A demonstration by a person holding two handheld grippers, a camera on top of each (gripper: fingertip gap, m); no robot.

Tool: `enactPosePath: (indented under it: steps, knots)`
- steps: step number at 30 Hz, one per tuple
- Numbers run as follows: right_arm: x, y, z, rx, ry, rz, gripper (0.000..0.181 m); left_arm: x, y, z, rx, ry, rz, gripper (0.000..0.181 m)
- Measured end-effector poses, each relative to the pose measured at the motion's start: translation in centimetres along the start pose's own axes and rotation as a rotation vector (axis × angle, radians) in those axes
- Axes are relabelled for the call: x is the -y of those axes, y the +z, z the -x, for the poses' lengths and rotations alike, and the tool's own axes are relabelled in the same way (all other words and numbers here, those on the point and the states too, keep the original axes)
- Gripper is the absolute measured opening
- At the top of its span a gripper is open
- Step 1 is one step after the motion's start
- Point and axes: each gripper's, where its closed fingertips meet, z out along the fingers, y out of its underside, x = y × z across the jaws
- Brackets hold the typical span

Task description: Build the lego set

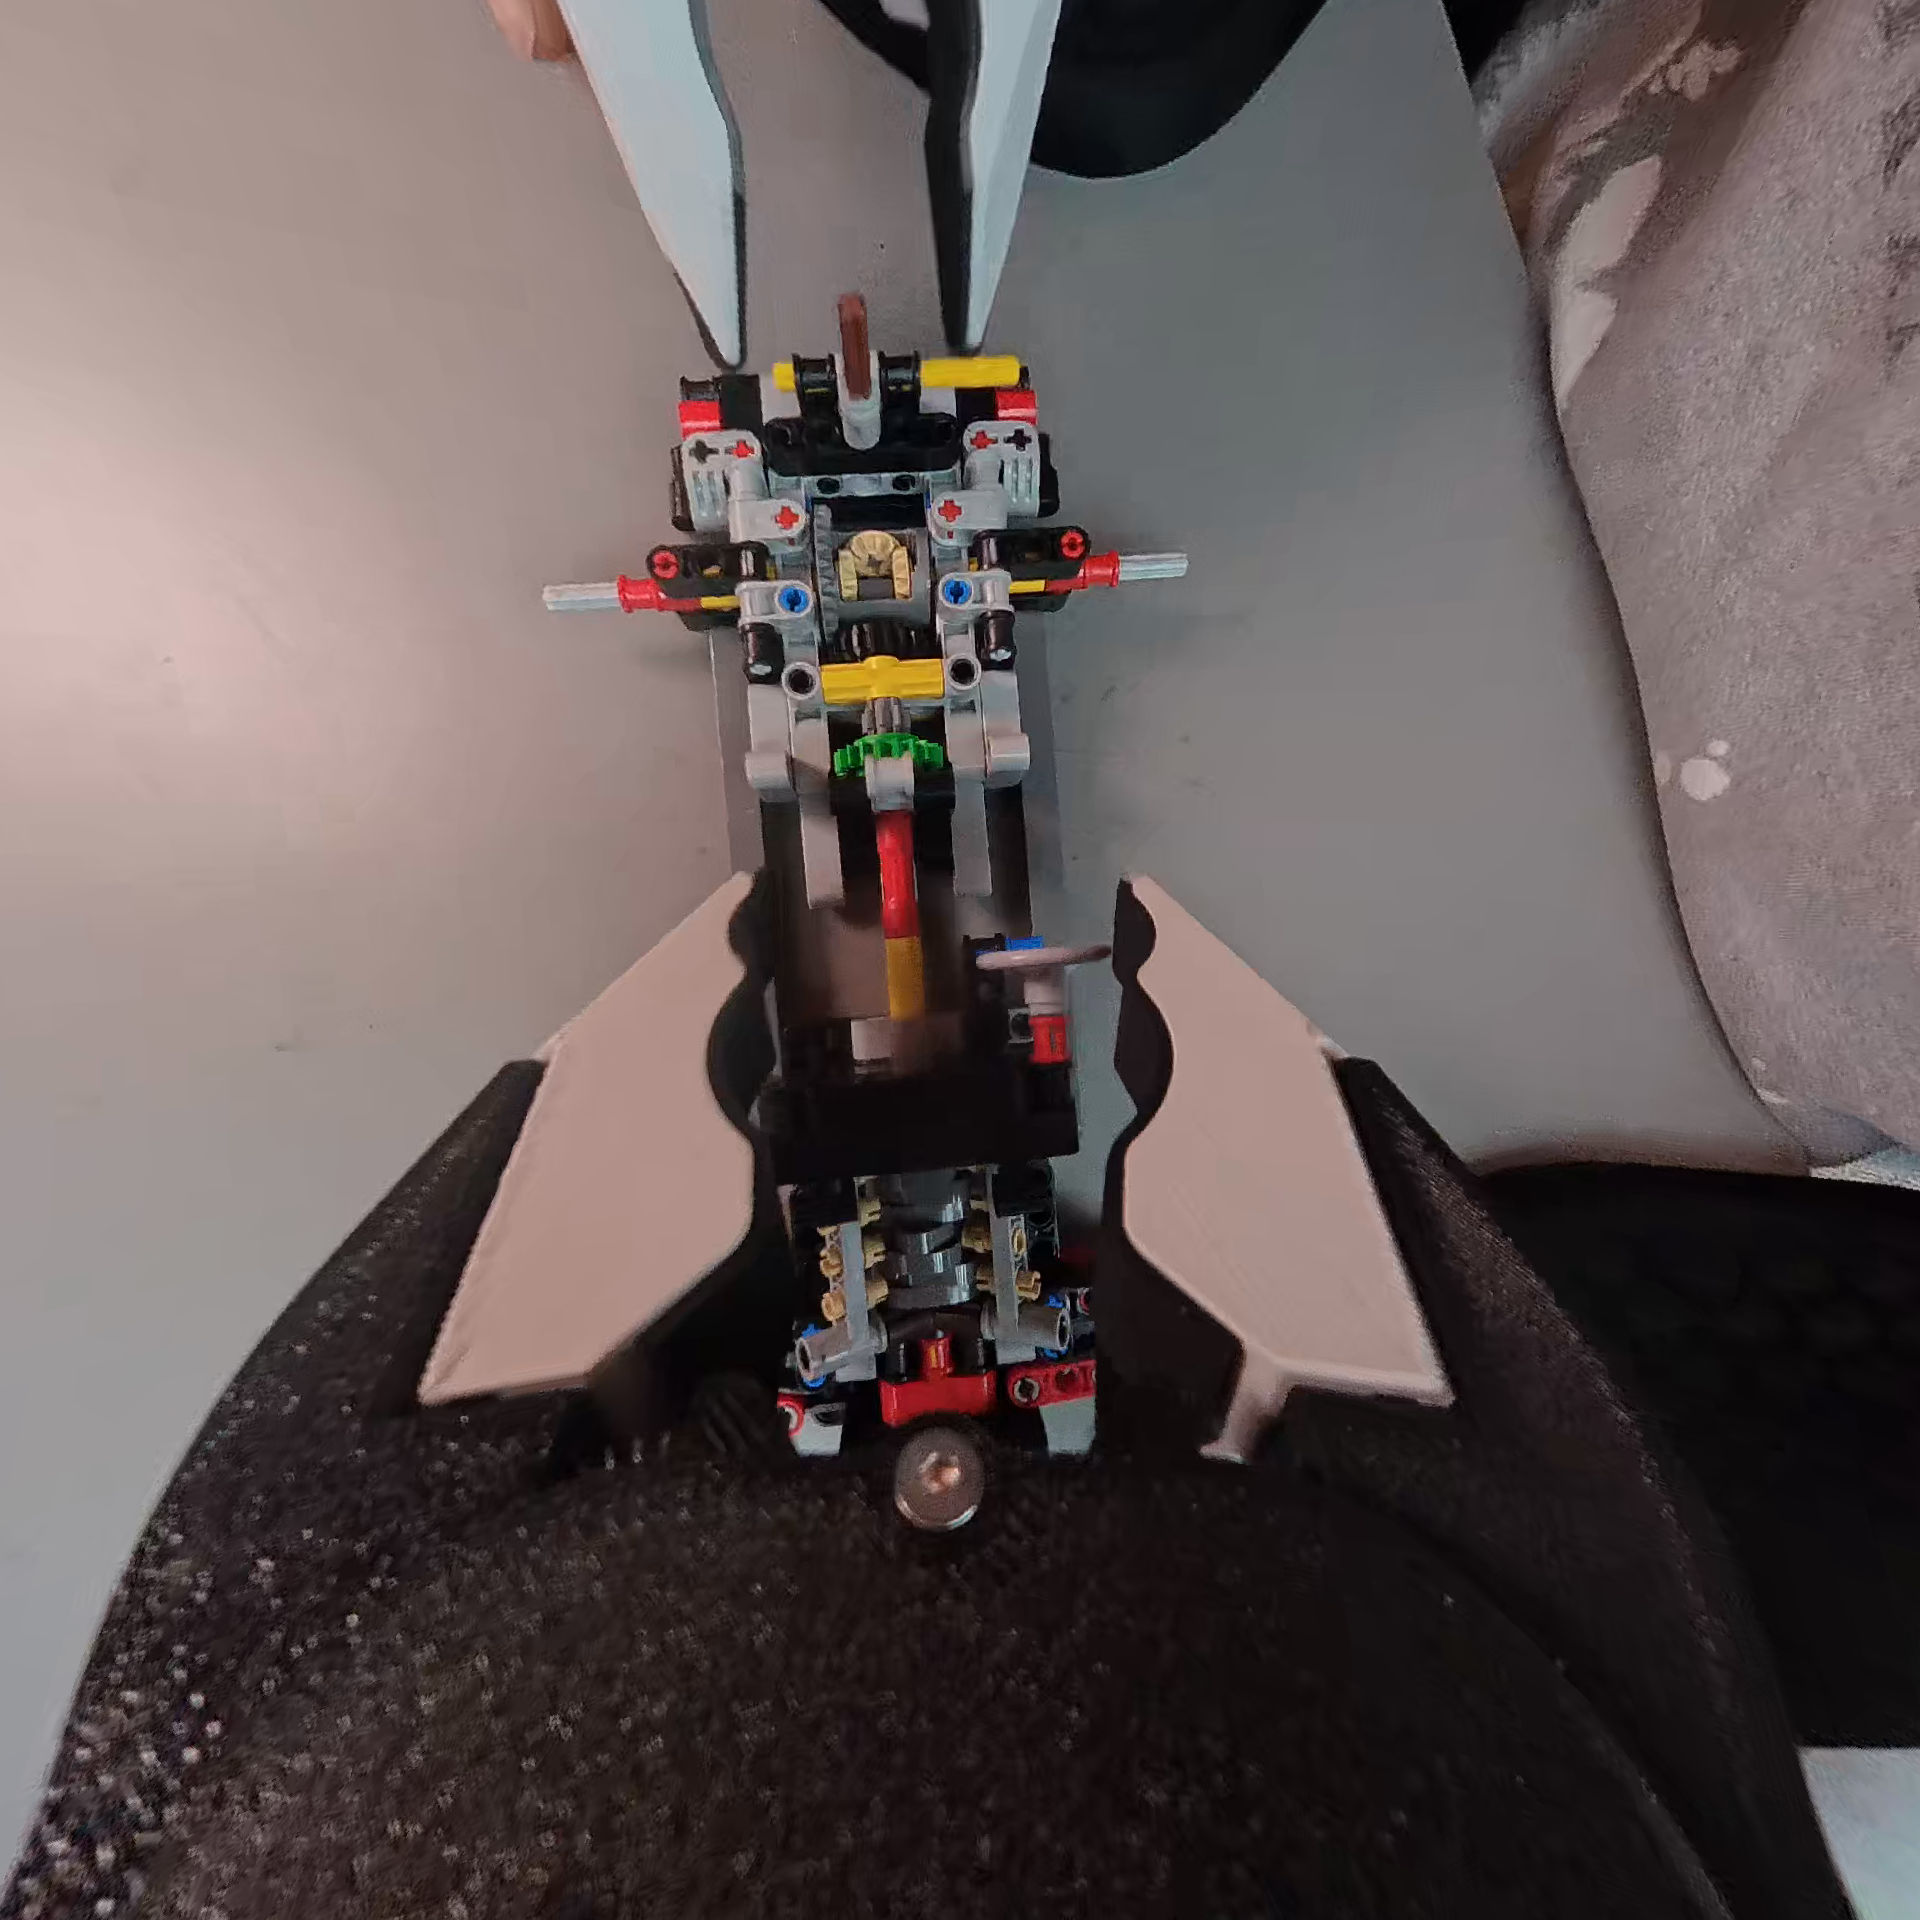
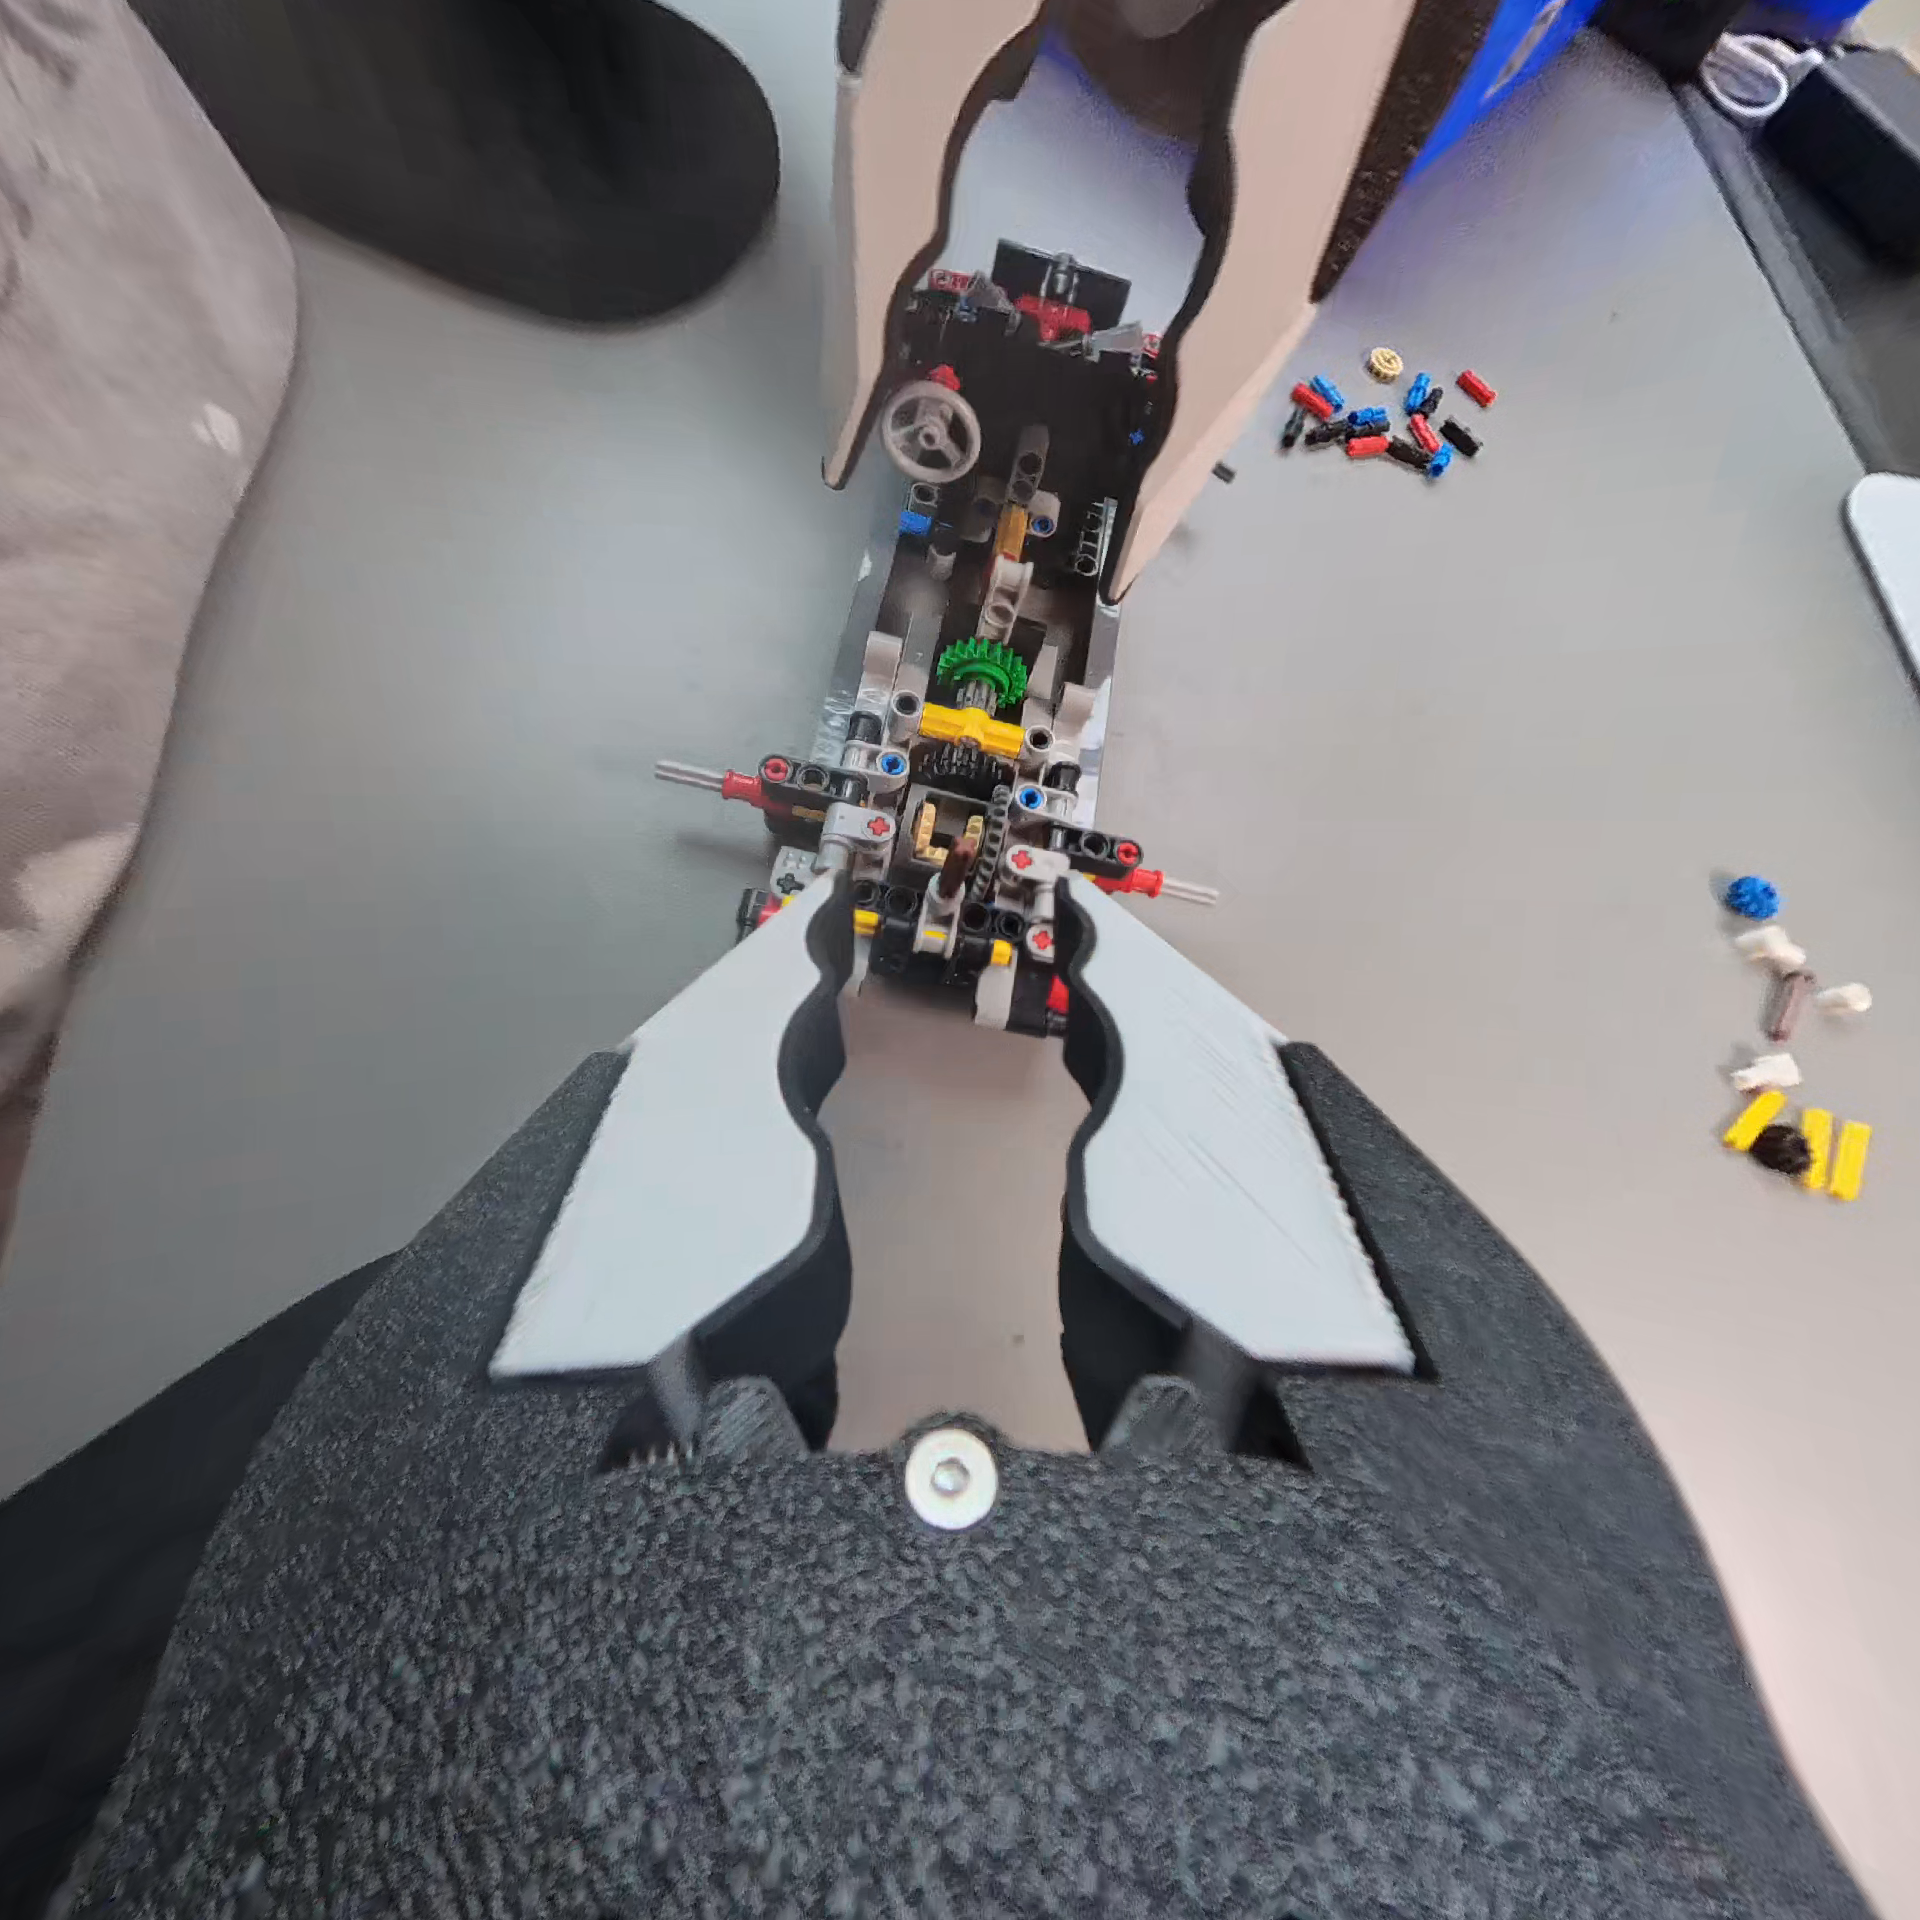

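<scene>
A long lego chassis (image 1: 883, 681) with a green gear, a yellow crosspiece and side axles lies on the grey table (image 1: 312, 727). My left gripper (image 1: 935, 883), with tan fingers, is shut on the chassis's steering-wheel end. My right gripper (image 2: 951, 888), with grey fingers, is shut on the opposite end, around a brown axle (image 2: 961, 862) that stands upright. The chassis (image 2: 971, 727) stretches between both grippers. The right gripper (image 1: 847, 353) shows at the top of the left wrist view, and the left gripper (image 2: 975, 535) at the top of the right wrist view.
A heap of small red, blue and black pins (image 2: 1382, 416) lies right of the chassis. Yellow, white and blue loose pieces (image 2: 1792, 1081) lie nearer on the right. A blue box (image 2: 1507, 73) stands behind. A grey cloth (image 2: 104, 520) and a black object (image 2: 520, 156) lie left. Left tips to right tips: about 10 centimeters.
</scene>
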Motion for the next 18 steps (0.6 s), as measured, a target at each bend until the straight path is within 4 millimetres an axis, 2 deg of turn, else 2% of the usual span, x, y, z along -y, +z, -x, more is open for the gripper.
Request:
enactPosePath:
  steps: [1,5,9,13,16,17,18]
  knots:
    - [-0.2,-0.3,0.1,0.007,0.055,-0.017,0.042,-0.4,0.1,0.1,0.027,-0.009,0.009,0.068]
    - [-0.8,-0.5,0.8,0.020,0.156,-0.021,0.057,0.6,-0.1,-0.3,0.096,-0.052,-0.032,0.081]
    - [-1.4,0.8,1.2,0.002,0.144,0.040,0.057,0.4,1.2,-0.1,0.124,-0.025,0.063,0.099]
    - [-1.9,1.2,0.7,-0.012,0.150,0.052,0.057,0.1,2.9,-0.2,0.070,0.011,0.148,0.093]
    - [-2.2,0.9,0.3,-0.024,0.180,0.037,0.058,-0.3,3.1,0.7,0.101,0.064,0.201,0.081]
    - [-2.3,0.9,0.1,-0.033,0.187,0.034,0.061,-0.2,3.1,0.9,0.105,0.065,0.197,0.075]
    - [-2.6,0.8,-0.6,-0.067,0.198,0.042,0.077,-0.1,3.1,1.1,0.106,0.066,0.186,0.069]
